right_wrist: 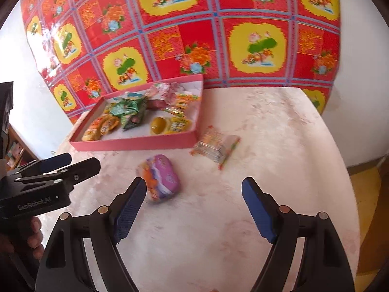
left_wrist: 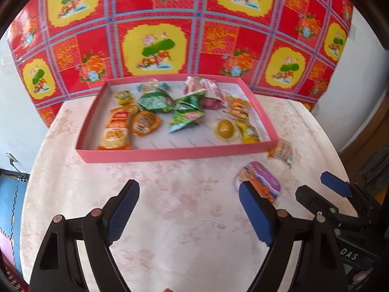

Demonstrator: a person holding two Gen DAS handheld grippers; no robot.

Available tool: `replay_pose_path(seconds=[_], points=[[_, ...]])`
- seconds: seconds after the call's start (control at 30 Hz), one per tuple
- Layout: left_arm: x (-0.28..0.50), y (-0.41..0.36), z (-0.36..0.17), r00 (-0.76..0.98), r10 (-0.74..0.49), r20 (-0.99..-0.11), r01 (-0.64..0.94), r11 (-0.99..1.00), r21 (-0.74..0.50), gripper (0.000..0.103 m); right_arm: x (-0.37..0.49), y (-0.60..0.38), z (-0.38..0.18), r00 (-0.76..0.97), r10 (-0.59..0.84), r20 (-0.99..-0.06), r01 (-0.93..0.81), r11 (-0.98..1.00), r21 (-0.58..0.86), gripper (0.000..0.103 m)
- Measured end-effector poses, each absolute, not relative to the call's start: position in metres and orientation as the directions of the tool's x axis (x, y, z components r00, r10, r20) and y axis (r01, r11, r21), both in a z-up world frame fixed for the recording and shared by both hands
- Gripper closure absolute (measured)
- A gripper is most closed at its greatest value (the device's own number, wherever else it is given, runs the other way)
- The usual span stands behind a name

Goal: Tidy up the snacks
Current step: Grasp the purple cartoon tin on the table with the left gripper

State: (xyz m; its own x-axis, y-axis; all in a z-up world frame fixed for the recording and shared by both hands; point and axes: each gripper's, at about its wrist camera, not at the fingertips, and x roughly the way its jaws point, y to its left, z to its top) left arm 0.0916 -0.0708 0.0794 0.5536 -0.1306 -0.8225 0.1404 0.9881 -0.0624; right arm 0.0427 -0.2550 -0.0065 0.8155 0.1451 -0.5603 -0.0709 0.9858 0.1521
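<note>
Two snacks [right_wrist: 159, 178] outside pink tray [right_wrist: 131, 144]

Bright, even daylight throughout — no hard shadows on the pale desk [left_wrist: 184, 209]. Glossy white glare on the red patterned cloth [right_wrist: 48, 41] at left in the right wrist view. Strong fisheye bending, black vignette in the corners. Soft motion blur over the snack packets [right_wrist: 215, 147] — sharper on the near jaws.
</note>
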Motion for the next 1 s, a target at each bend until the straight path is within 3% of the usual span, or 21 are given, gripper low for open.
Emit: replay_pose_path(seconds=[0.37,1.0], points=[[0.103,-0.116,0.071,0.495,-0.183,-0.849,0.191,0.977,-0.099,0.016,0.041,-0.289,-0.017,0.808,0.093,-0.582,-0.003,0.988,0.153,0.020],[0.125,-0.155,0.038,0.447,-0.133,-0.884,0.220,0.975,-0.035,0.016,0.043,-0.309,-0.027,0.805,0.092,-0.586,0.006,0.987,0.162,0.020]])
